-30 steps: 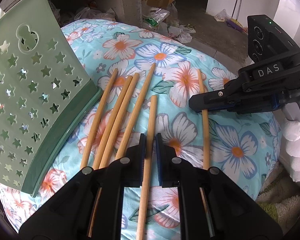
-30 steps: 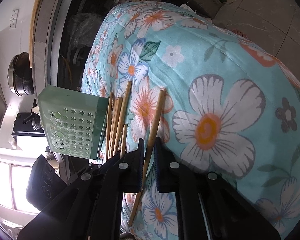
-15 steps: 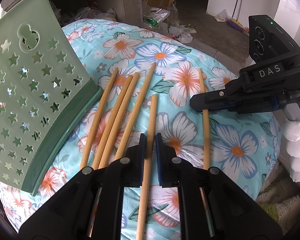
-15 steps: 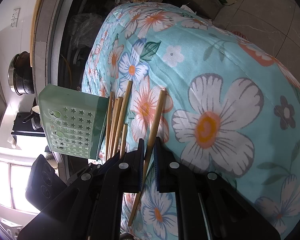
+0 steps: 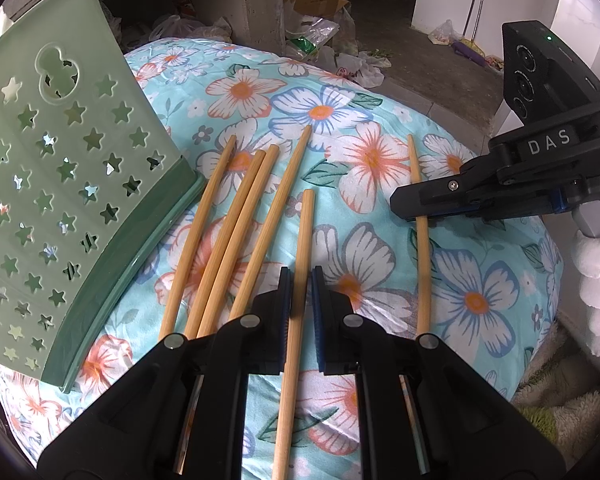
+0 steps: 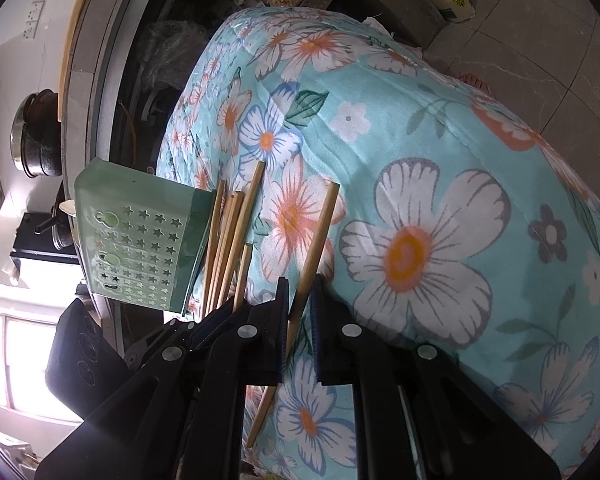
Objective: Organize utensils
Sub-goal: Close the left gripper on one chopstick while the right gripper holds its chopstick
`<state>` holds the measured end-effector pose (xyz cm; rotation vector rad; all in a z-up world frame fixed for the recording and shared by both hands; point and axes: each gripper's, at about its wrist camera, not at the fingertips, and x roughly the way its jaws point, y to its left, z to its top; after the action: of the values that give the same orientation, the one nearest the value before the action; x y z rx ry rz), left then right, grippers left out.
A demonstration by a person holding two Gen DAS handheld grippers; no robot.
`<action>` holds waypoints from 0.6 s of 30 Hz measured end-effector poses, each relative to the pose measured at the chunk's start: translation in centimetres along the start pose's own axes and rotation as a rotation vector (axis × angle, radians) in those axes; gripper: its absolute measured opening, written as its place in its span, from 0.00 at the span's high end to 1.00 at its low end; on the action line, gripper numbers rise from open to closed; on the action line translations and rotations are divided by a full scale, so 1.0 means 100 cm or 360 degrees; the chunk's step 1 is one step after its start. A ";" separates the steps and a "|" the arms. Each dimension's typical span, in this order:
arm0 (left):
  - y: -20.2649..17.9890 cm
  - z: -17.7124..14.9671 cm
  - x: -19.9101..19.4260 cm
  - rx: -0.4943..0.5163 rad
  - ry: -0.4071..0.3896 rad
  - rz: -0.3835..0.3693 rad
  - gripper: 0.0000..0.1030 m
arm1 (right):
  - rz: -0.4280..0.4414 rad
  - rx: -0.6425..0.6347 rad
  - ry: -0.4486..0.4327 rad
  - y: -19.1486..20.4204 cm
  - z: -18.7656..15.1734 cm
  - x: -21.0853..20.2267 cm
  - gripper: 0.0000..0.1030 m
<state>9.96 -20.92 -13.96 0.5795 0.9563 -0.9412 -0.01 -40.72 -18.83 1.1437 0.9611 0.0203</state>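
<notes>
Several wooden chopsticks lie side by side on a flower-print cloth. A green star-pierced holder lies tipped on its side at their left. My left gripper is shut on one chopstick that rests on the cloth. In the left wrist view my right gripper reaches in from the right over the outermost chopstick. Its jaws are opening: in the right wrist view that chopstick sits between the right gripper pads with a thin gap. The holder shows there too.
The cloth covers a rounded mound that drops off on all sides. Plastic bags and a cardboard box litter the floor behind. A fluffy white sleeve holds the right gripper. A pot stands on a counter, and toes show past the cloth.
The right gripper's jaws stand slightly wider around the chopstick. Nothing else has moved.
</notes>
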 end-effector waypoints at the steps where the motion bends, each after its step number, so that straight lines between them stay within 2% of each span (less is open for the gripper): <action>1: 0.000 0.000 0.000 0.0000 0.0000 0.0001 0.91 | -0.0003 -0.0003 0.0002 0.000 0.000 0.000 0.89; 18: 0.001 -0.001 0.000 0.0005 0.0003 0.0012 0.91 | -0.0013 -0.0036 -0.0032 0.001 -0.004 0.002 0.89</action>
<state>10.02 -20.77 -13.97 0.5862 0.9536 -0.9355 -0.14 -40.27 -18.86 1.1171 0.9454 0.0133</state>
